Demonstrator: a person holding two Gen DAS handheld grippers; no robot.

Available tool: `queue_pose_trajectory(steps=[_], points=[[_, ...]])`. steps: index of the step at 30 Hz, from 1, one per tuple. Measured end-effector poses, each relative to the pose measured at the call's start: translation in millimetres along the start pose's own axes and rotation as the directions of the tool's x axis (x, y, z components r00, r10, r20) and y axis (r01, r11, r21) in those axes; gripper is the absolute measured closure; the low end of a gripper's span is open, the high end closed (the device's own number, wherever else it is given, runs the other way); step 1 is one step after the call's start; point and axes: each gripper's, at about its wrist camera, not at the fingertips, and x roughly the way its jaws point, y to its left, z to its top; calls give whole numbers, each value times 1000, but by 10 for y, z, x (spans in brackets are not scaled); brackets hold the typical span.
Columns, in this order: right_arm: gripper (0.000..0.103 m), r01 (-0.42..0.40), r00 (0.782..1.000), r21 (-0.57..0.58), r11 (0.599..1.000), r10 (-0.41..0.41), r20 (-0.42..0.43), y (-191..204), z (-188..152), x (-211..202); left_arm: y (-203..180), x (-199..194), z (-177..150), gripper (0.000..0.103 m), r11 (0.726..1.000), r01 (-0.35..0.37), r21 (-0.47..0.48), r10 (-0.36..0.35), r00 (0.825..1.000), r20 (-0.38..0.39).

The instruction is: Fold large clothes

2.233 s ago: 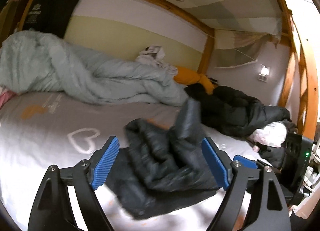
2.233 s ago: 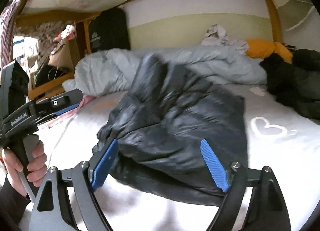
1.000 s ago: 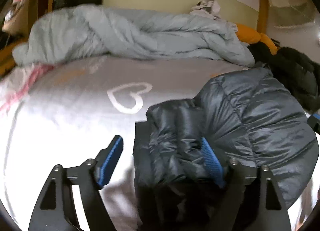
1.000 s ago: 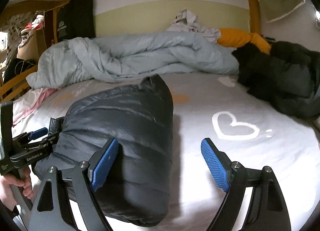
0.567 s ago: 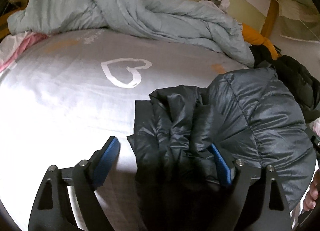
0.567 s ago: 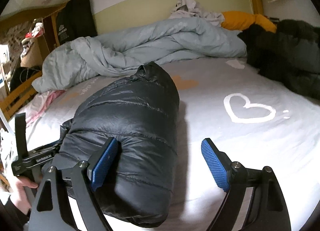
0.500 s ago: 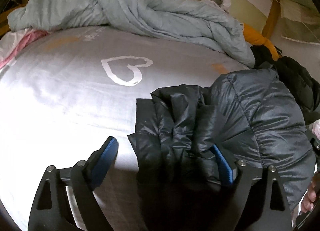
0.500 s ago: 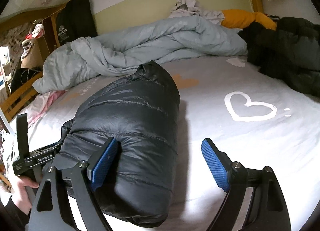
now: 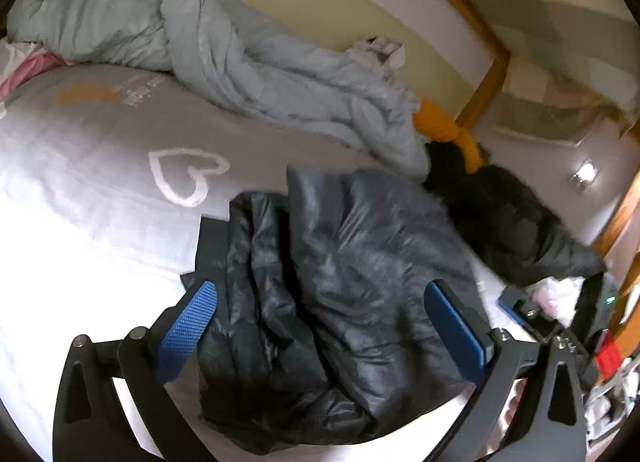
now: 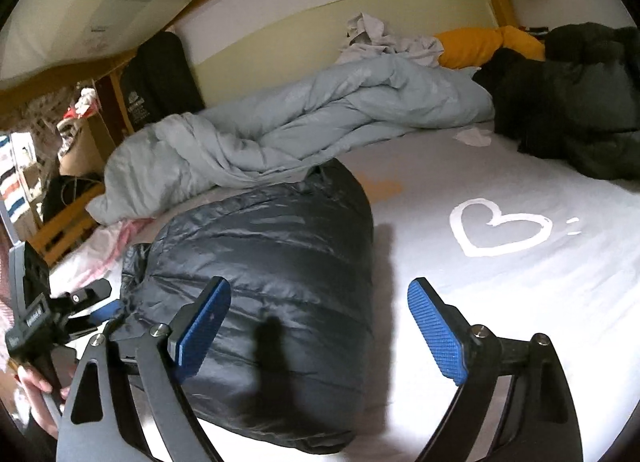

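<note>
A dark grey puffer jacket (image 9: 340, 282) lies folded into a thick bundle on the grey bed sheet (image 9: 80, 189). My left gripper (image 9: 320, 326) is open and empty, hovering just above the jacket's near end. In the right wrist view the jacket (image 10: 272, 274) is a rounded bundle at the left. My right gripper (image 10: 316, 322) is open and empty over its right edge, with the left pad (image 10: 204, 326) above the jacket. The left gripper also shows in the right wrist view (image 10: 80, 302) at the jacket's far left end.
A crumpled pale blue duvet (image 10: 300, 125) lies along the back of the bed. A black coat (image 10: 568, 101) and an orange pillow (image 10: 480, 41) sit at the far right. Wooden bunk posts (image 9: 480, 93) frame the bed. A white heart (image 10: 500, 229) is printed on the sheet.
My left gripper has pulled back and lifted off the jacket's crumpled end; its right pad is free of the fabric. The right gripper has shifted slightly. The jacket stays folded.
</note>
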Motion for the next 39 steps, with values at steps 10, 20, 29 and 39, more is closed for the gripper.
queue_pose_trajectory(steps=[10, 20, 29, 39], points=[[0, 10, 992, 18, 1000, -8, -122, -31, -212, 360, 360, 419, -295, 0, 978, -92, -185, 57, 980, -189], [28, -89, 971, 94, 992, 108, -213, -37, -342, 585, 399, 456, -350, 32, 959, 63, -275, -123, 970, -209], [50, -58, 995, -53, 997, 54, -82, 196, -150, 164, -157, 313, -46, 60, 995, 86, -47, -91, 989, -117], [50, 48, 992, -91, 995, -36, 125, -226, 670, -482, -1253, 653, 535, 60, 967, 222, 126, -221, 975, -25]])
